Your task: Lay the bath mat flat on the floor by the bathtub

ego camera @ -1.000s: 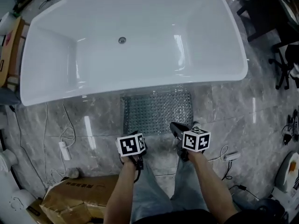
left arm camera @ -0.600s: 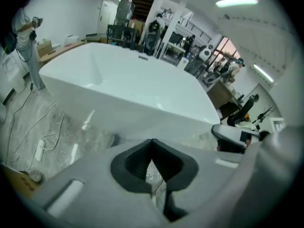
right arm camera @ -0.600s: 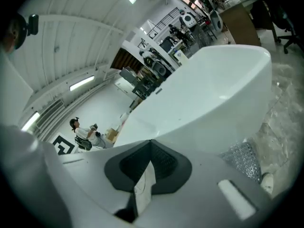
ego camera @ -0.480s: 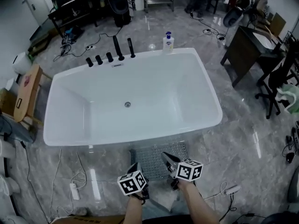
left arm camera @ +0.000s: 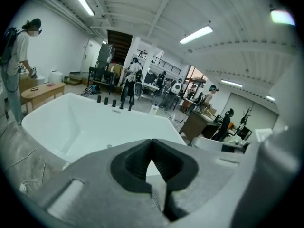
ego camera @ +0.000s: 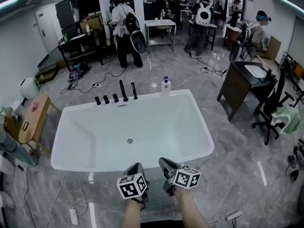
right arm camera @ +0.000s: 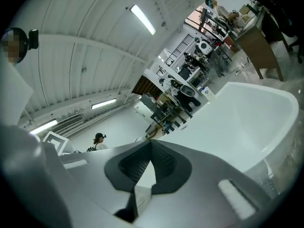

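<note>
The clear studded bath mat [ego camera: 155,197] lies flat on the grey floor against the near side of the white bathtub [ego camera: 95,137]. My two grippers and forearms hide most of it. My left gripper [ego camera: 137,166] is shut and empty, held up over the tub's near rim. Just to its right, my right gripper [ego camera: 163,162] is also shut and empty. In the left gripper view the closed jaws [left arm camera: 152,142] point over the tub [left arm camera: 80,122]. In the right gripper view the closed jaws [right arm camera: 151,142] point almost level across the tub [right arm camera: 247,122].
Black taps [ego camera: 116,96] and a soap bottle [ego camera: 166,85] stand on the tub's far rim. A dark desk [ego camera: 244,87] and an office chair [ego camera: 273,113] are at the right, a wooden table [ego camera: 28,118] at the left. Cables and a power strip [ego camera: 73,216] lie on the floor. People stand at the back.
Both grippers have risen from just above the mat to above the tub's near rim and tilted up. The head view has lifted from the floor to the room. The mat has stayed flat.
</note>
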Demonstrator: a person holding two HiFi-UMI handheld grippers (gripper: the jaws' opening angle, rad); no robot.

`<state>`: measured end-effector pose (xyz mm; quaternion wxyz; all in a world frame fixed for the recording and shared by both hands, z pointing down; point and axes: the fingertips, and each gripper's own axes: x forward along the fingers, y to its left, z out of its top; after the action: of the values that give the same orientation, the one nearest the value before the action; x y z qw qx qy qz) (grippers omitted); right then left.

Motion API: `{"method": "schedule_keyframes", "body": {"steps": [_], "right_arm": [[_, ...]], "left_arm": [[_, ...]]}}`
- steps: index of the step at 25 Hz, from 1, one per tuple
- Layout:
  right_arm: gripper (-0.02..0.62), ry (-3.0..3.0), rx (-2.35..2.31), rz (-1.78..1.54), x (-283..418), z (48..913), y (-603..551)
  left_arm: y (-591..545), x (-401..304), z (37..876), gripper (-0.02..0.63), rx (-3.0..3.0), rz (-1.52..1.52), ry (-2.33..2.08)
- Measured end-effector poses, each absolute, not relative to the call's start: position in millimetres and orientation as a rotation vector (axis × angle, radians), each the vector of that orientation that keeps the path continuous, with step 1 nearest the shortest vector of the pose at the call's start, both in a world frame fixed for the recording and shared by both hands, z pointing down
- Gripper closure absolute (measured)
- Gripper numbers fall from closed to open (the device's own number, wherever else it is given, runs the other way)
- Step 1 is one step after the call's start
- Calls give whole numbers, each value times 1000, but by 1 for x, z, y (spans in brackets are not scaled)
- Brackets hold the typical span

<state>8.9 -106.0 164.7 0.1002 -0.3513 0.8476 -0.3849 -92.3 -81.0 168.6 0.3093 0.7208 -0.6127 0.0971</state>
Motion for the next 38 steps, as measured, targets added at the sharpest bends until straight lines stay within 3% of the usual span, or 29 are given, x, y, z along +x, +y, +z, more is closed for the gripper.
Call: {"method": "schedule_keyframes", "body": {"steps": [17,38], "right_arm": [[592,2753,-1416,-310,17,-29,-117],[592,2820,-1404,-78,-27,-52,-104]], "left_arm": [[-90,-86,-15,601,2270,73,-1755],[-86,-111,-16,601,2234,-25,-1849]]}}
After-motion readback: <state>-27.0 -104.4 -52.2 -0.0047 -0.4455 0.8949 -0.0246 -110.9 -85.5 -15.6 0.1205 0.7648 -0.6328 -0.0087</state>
